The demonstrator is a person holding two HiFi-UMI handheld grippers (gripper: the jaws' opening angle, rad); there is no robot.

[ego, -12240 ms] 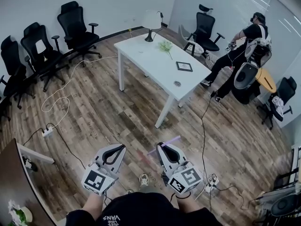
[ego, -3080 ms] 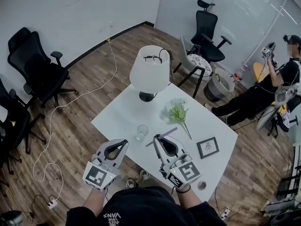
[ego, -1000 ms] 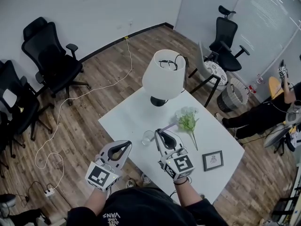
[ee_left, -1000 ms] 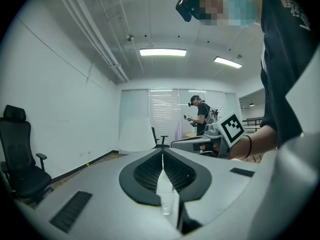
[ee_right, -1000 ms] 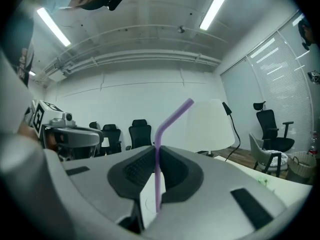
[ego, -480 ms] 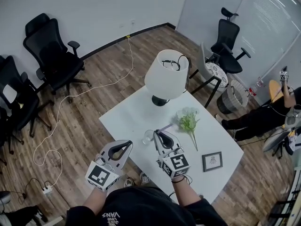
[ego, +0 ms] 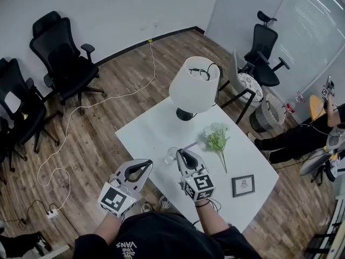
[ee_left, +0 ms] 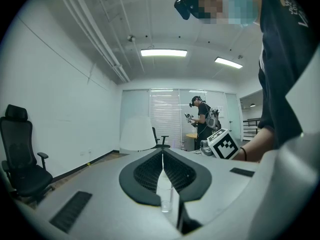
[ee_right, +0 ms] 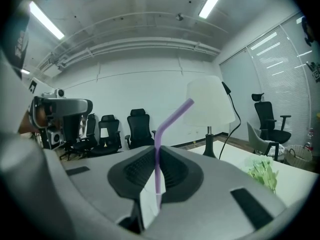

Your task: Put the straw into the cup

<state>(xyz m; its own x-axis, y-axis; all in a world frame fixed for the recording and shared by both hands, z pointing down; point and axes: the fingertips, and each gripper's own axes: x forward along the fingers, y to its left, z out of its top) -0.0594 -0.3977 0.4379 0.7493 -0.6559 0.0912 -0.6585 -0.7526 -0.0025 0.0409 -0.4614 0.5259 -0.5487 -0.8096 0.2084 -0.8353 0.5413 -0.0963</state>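
Note:
A clear glass cup (ego: pixel 171 155) stands on the white table (ego: pixel 153 131) near its front edge. My right gripper (ego: pixel 181 153) sits just right of the cup, shut on a purple bent straw (ego: pixel 190 144). In the right gripper view the straw (ee_right: pixel 171 118) rises upright from between the closed jaws of that gripper (ee_right: pixel 157 153), its top bending right. My left gripper (ego: pixel 147 164) hangs level off the table's front-left edge, left of the cup, jaws shut and empty. In the left gripper view the cup (ee_left: pixel 165 198) shows through the gap below the touching jaw tips.
A white-shaded lamp (ego: pixel 194 85) stands at the table's far end. A flower sprig (ego: pixel 216 139) and a picture frame (ego: pixel 242 185) lie right of my right gripper. Black office chairs (ego: pixel 62 47) line the left wall. A person (ego: pixel 323 123) sits at far right.
My right gripper has sunk toward the table with the straw, staying beside the cup. The left gripper has kept still.

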